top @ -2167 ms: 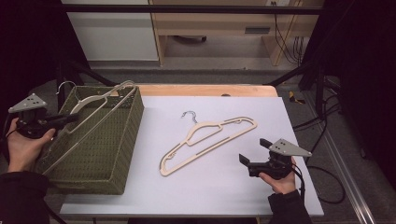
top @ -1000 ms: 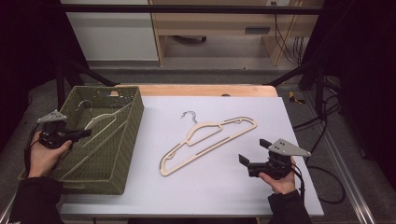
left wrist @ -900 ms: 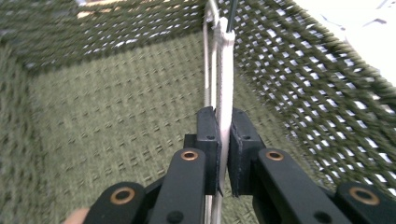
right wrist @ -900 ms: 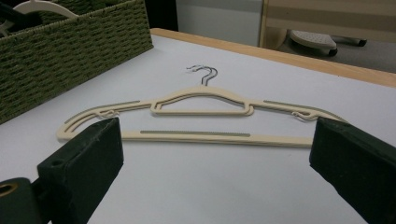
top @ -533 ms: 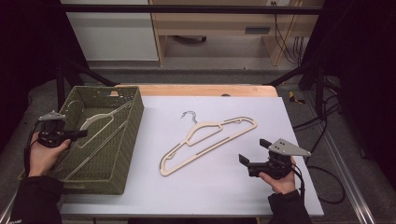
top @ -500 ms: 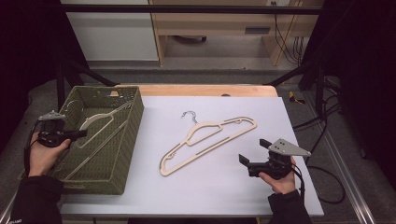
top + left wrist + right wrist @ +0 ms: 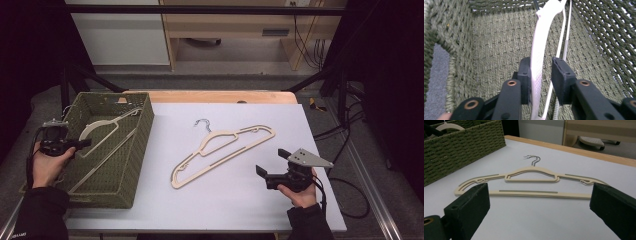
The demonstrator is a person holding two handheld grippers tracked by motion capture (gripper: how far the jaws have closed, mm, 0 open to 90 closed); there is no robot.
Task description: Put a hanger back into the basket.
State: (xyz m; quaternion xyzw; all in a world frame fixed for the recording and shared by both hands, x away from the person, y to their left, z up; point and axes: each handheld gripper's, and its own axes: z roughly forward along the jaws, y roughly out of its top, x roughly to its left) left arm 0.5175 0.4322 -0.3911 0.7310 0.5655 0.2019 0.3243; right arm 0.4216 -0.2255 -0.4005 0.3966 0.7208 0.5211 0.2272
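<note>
Hanger (image 7: pixel 537 62) now lies inside the woven basket (image 7: pixel 135 150), lowered from above its rim; the left gripper (image 7: pixel 541 75) has just been opening, its fingers slack around it. Next hanger (image 7: pixel 222 147) waits on the bench (image 7: pixel 225 205) before the wide-open right gripper (image 7: pixel 539 207).

A white-topped desk (image 7: pixel 240 200) with a pale wooden far edge stands on grey carpeted floor (image 7: pixel 240 80). Behind it are a white cabinet (image 7: pixel 117 30) and light wooden furniture (image 7: pixel 235 25); black cables (image 7: pixel 305 35) hang at right. Surroundings are dark.
</note>
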